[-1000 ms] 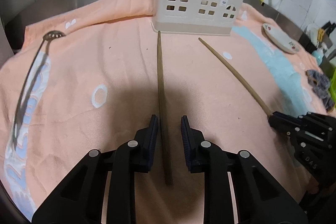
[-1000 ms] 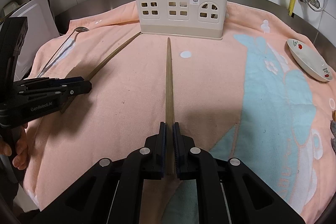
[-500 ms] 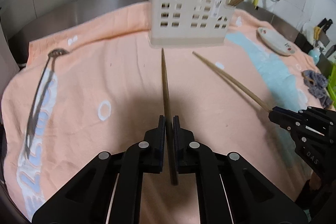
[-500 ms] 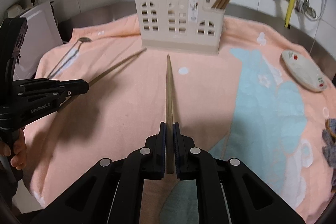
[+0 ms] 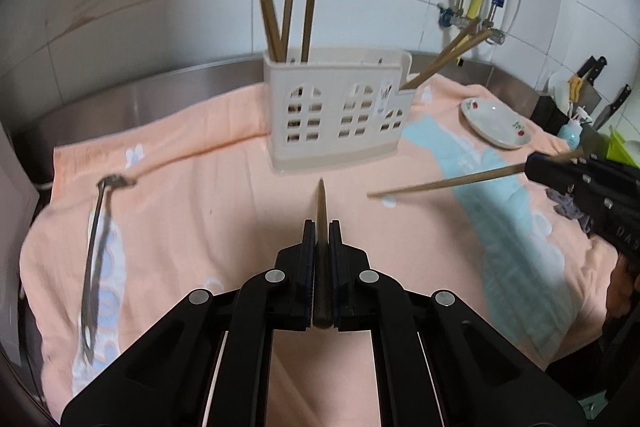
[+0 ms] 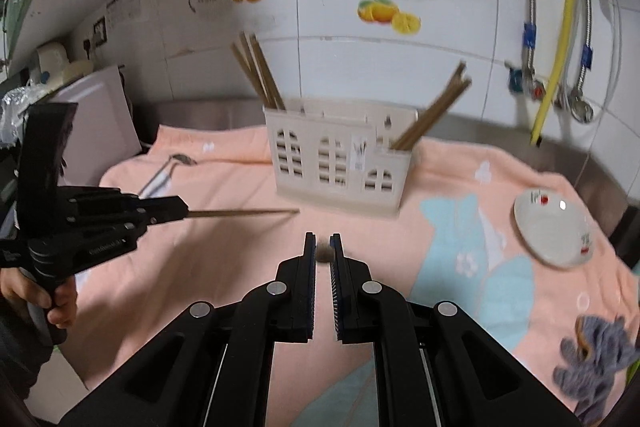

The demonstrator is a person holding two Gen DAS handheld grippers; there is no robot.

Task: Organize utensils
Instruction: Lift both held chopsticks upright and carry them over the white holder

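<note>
Left gripper [image 5: 320, 227] clamps 1 chopstick [image 5: 321, 203]; right gripper [image 6: 323, 241] clamps another chopstick [image 6: 323, 254], seen end-on. Both tips clear of towel [image 5: 200, 207], open gap before holder [image 5: 336, 115]. Only left view shows knives [image 5: 592, 67]; spoon [image 5: 96, 247] at towel's left edge.

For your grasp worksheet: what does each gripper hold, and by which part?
The left gripper and the right gripper each clamp one chopstick near its thick end.

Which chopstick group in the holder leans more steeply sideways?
The chopsticks in the holder's low end compartment slant far outward toward the pipes; the other group at the opposite end stands nearly upright.
</note>
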